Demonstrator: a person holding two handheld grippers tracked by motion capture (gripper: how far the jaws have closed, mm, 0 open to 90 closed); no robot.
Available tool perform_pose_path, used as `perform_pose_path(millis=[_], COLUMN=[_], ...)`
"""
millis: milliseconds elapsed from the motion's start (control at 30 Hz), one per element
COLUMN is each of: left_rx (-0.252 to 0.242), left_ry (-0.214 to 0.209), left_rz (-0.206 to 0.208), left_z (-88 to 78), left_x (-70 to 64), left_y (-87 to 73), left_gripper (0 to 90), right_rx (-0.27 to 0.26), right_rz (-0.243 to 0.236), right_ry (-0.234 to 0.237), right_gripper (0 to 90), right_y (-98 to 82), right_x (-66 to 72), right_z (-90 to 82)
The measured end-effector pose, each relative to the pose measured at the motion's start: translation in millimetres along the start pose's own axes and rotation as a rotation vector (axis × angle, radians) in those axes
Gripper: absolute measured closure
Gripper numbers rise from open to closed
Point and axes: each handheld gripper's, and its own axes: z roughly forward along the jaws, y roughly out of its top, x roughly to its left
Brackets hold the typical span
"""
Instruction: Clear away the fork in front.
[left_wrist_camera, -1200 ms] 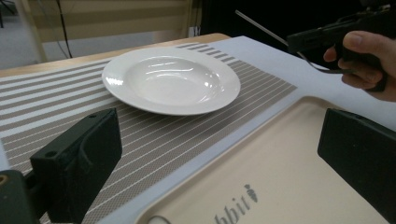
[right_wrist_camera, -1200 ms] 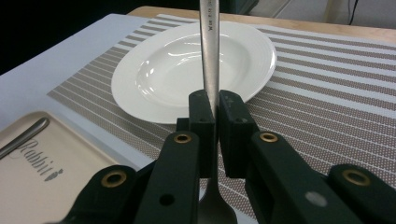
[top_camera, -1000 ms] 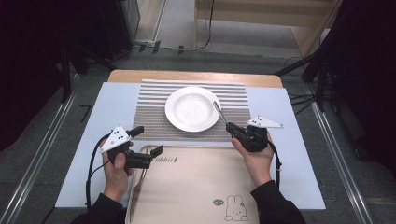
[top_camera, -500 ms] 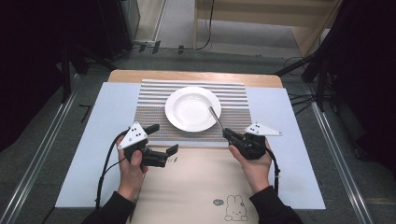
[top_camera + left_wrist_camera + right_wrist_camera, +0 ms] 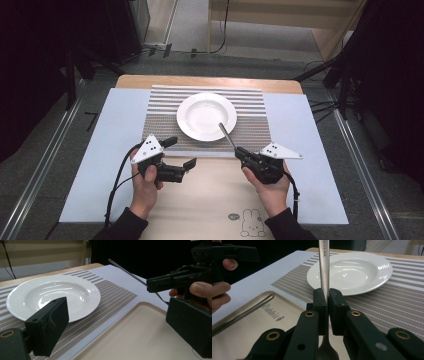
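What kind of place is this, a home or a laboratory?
Probably a recording studio or laboratory: black curtains surround the table, cables lie on the grey floor, and a round white plate sits staged on a striped placemat.

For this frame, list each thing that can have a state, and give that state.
right gripper: shut on the fork handle
fork: held clear of the tray, handle pointing toward the plate
left gripper: open, holding nothing
plate: empty, upright on the striped mat
second utensil: lying flat on the tray

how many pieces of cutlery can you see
2: one utensil clamped in the right gripper, handle toward the plate; a second utensil lies on the tray. Others may be hidden.
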Motion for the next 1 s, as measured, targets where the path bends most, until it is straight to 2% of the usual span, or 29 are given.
perform_pose_path(millis=[500,700,833,933,1000], left_rx=[-0.017,-0.043,-0.035,-0.034,-0.033], left_ry=[-0.046,-0.088,-0.100,-0.091,-0.088], left_rz=[-0.014,-0.048,-0.065,-0.077,-0.083], left_z=[3.4,2.8,5.1,6.1,6.2], left_x=[-13.0,-15.2,-16.7,-17.7,-18.3], left_y=[0.5,1.2,1.3,1.3,1.3], left_gripper=[4.0,3.9,4.1,12.0,13.7], right_rx=[-0.002,-0.013,-0.019,-0.024,-0.027], right_rz=[-0.045,-0.048,-0.062,-0.070,-0.077], right_ry=[0.070,0.102,0.114,0.121,0.127], right_gripper=[83.6,83.6,83.6,83.6,83.6], right_y=[-6.9,-8.4,-8.5,-8.8,-9.0], right_x=[30.2,38.1,43.9,47.8,50.3], right_z=[7.7,9.6,9.8,10.1,10.4])
